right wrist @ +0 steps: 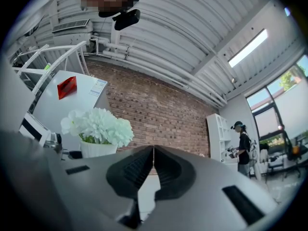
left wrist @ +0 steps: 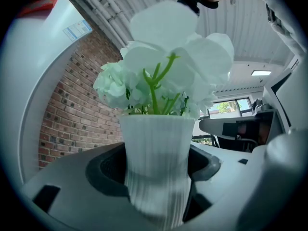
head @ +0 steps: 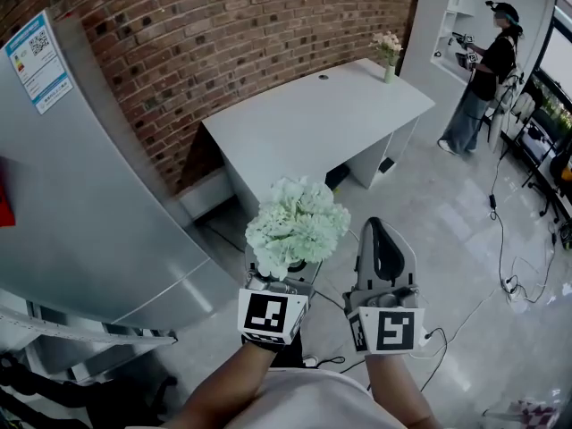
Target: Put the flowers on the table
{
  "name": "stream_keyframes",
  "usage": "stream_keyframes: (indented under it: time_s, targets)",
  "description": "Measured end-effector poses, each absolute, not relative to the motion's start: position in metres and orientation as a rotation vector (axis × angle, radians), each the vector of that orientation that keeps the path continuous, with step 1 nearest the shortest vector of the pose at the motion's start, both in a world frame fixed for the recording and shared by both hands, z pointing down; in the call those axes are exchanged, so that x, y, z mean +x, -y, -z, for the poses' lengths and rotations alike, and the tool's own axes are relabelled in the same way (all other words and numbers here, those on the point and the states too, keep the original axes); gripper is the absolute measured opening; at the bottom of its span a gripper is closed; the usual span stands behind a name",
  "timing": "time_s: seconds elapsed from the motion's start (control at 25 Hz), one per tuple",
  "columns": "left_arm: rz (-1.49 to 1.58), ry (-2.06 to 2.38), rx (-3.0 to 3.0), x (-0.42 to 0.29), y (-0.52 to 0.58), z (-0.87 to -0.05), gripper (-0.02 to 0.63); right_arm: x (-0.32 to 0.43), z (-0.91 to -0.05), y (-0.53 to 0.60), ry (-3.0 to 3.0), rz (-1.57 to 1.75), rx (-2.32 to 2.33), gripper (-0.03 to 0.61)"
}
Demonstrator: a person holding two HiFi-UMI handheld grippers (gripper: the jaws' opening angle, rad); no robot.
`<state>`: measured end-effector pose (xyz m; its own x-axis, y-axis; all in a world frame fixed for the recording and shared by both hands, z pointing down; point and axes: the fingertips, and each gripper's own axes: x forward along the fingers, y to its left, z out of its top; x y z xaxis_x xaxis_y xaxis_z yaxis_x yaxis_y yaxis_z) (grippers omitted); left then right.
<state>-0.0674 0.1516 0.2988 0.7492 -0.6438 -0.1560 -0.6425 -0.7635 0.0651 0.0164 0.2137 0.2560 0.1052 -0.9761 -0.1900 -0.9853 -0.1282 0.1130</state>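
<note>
Room: red brick wall point(head: 241, 34) behind, glossy pale tiled floor point(head: 447, 231) below.

- Grey refrigerator point(head: 80, 204), sticker at its top: left of the surface and on the viewer's side of it.
- White surface point(head: 322, 119): long desk set against the brick wall, top mostly bare.
- White shelf unit point(head: 460, 7): beyond the surface's right end.
- Person point(head: 483, 79) in dark top: standing past the surface's right end, facing the shelves.
- Left hand-held gripper point(head: 277, 275): in the air on the viewer's side of the surface, well apart from it; jaws spread wide and pinching the ribbed white vase point(left wrist: 156, 162) at its waist.
- Right hand-held gripper point(head: 384, 244): just beside the left one, jaws pressed together with nothing between.
- Flowers point(head: 298, 224): pale green-white cluster standing upright in the held vase, off the surface, in front of its near edge.
- Small bouquet point(head: 388, 47): on the surface's far right corner.
- Cables point(head: 514, 280): on the floor right of the surface.
</note>
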Motion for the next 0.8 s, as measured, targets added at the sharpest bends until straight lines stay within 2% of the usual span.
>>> stream_keyframes:
  time_s: [0.8]
  targets:
    - [0.191, 0.959, 2.925, 0.018, 0.008, -0.326, 0.339, 0.102, -0.284, -0.062, -1.974, -0.217, -2.412, 0.018]
